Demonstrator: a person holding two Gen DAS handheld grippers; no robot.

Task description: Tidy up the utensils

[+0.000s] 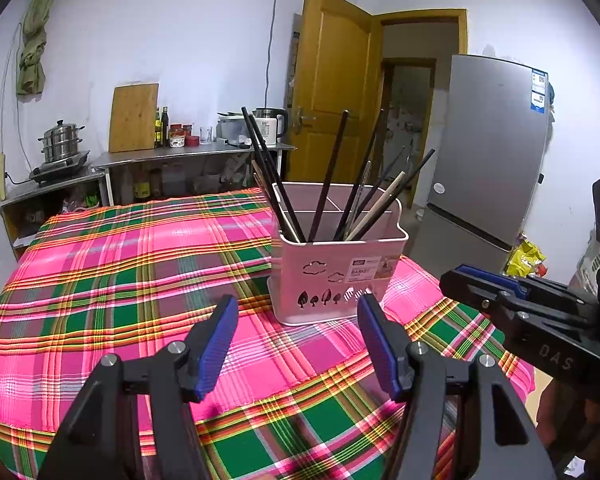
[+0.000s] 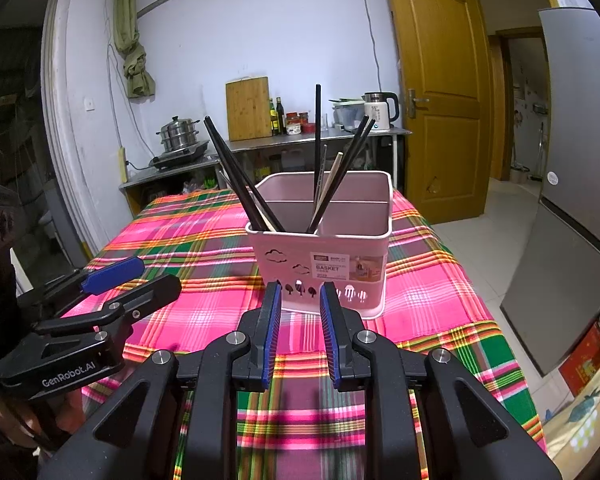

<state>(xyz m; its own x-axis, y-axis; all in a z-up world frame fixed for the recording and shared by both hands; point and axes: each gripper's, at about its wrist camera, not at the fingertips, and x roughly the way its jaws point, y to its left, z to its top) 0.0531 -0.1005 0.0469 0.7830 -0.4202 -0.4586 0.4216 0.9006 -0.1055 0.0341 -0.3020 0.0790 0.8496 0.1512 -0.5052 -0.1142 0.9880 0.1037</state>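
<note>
A pink plastic utensil basket with inner dividers stands on the plaid-covered table. Several black and pale wooden chopsticks stand tilted in its near-left compartment. My left gripper is open and empty, just in front of the basket's base. My right gripper is partly open and empty, just in front of the basket. The right gripper shows at the right edge of the left wrist view, and the left gripper at the left of the right wrist view.
The table wears a pink and green plaid cloth. A grey fridge stands to the right. A steel counter with a steamer pot, cutting board, bottles and kettle lines the back wall. A wooden door stands open.
</note>
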